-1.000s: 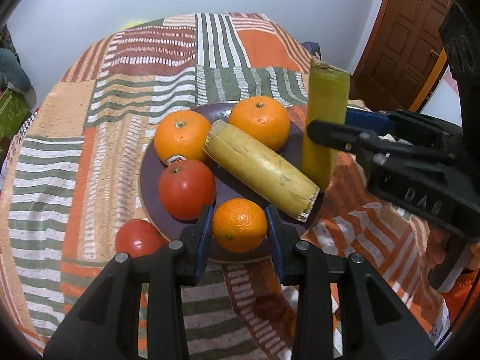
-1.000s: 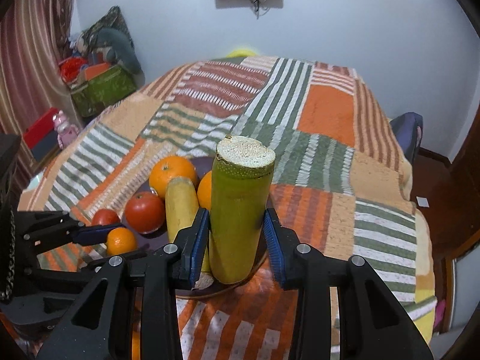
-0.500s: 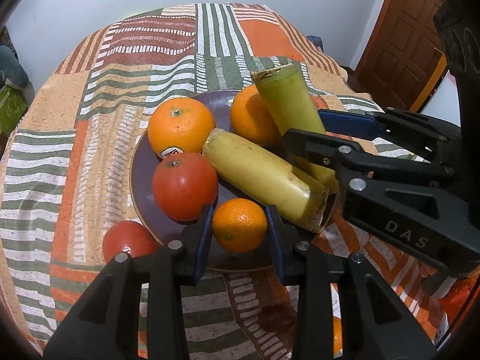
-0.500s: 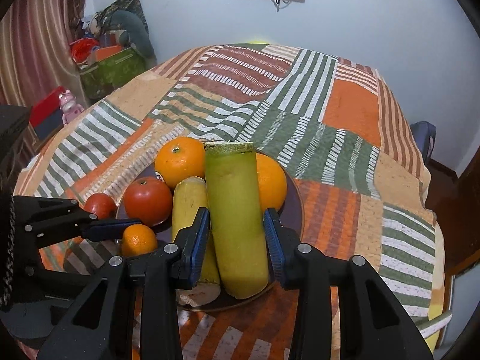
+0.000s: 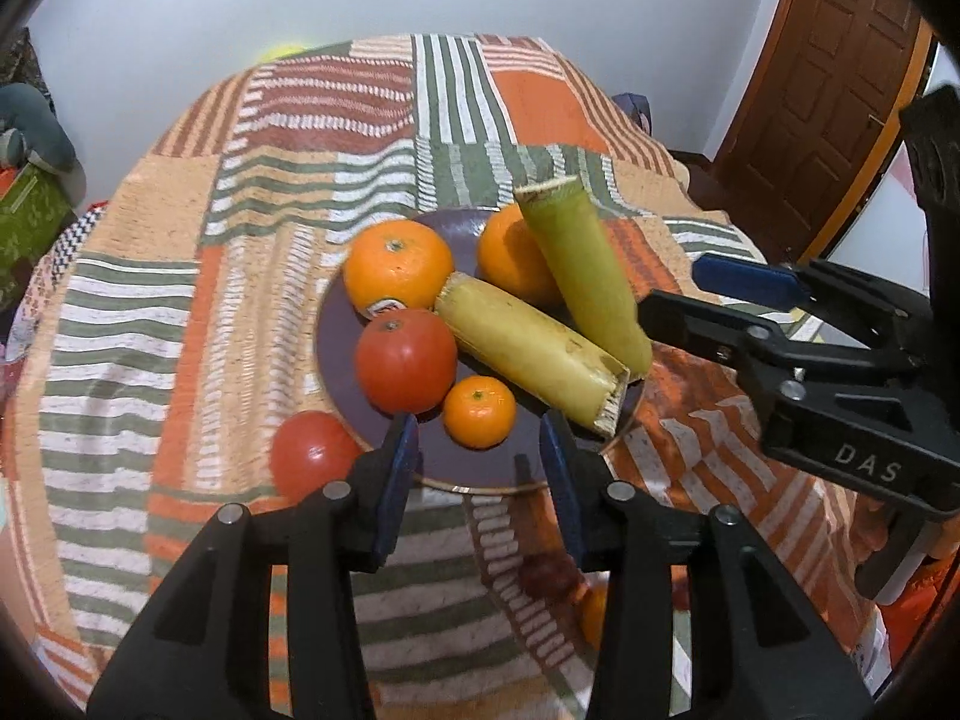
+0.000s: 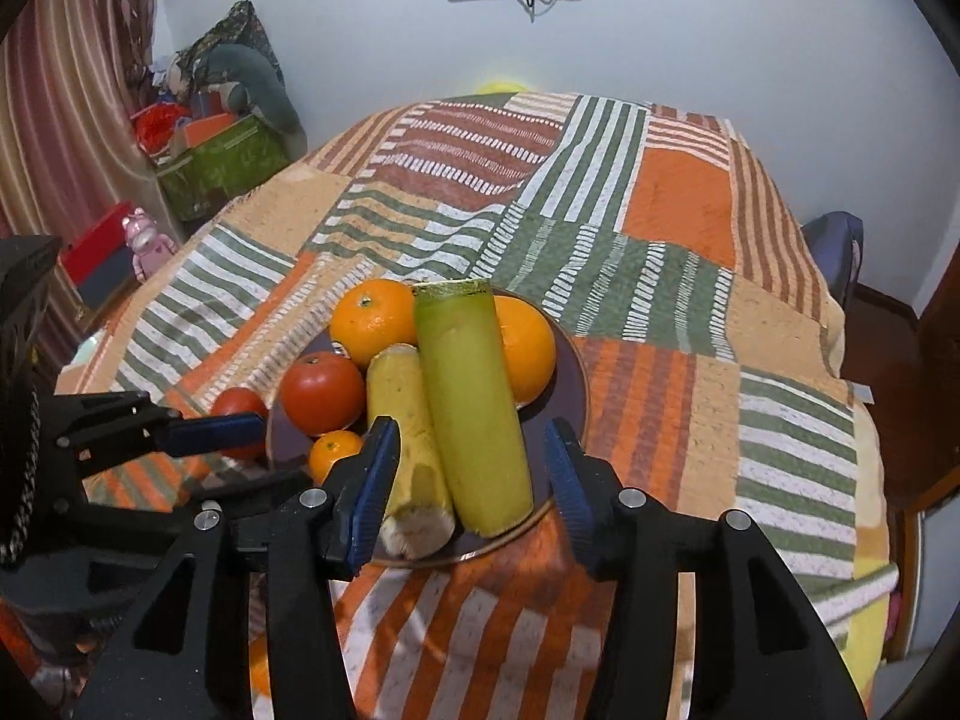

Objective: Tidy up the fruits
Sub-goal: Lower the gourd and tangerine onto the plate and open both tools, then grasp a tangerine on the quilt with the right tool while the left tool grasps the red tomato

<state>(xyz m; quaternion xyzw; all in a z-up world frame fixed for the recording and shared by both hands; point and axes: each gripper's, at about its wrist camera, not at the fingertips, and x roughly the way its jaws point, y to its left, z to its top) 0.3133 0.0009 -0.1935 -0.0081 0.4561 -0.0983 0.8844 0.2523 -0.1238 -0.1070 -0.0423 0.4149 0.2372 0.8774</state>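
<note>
- My left gripper (image 5: 480,450): jaws apart, having just been opening; the blue pads stand clear on either side of the small orange (image 5: 479,411), which lies just ahead of the tips on the near part of the plate (image 5: 480,474), touched by neither pad.
- My right gripper (image 6: 468,468): jaws apart, likewise just opened; the green cane (image 6: 471,408) lies between and ahead of the pads, free of both, its near end on the plate rim and its far end propped against the right orange (image 6: 528,348).
- Yellow cane (image 6: 408,444): just left of the green cane and touching it, its cut end beside my right gripper's left pad.
- Tomato (image 5: 406,360) on the plate: ahead of my left gripper, slightly left, touching the small orange and the yellow cane.
- Left orange (image 5: 399,267): beyond that tomato, at the plate's far side.
- Second tomato (image 5: 312,456): off the plate, on the cloth (image 5: 180,300), just left of my left gripper's left finger.
- The two grippers are near each other; the right one appears at the right in the left wrist view, its tips close to the green cane's lower end.
</note>
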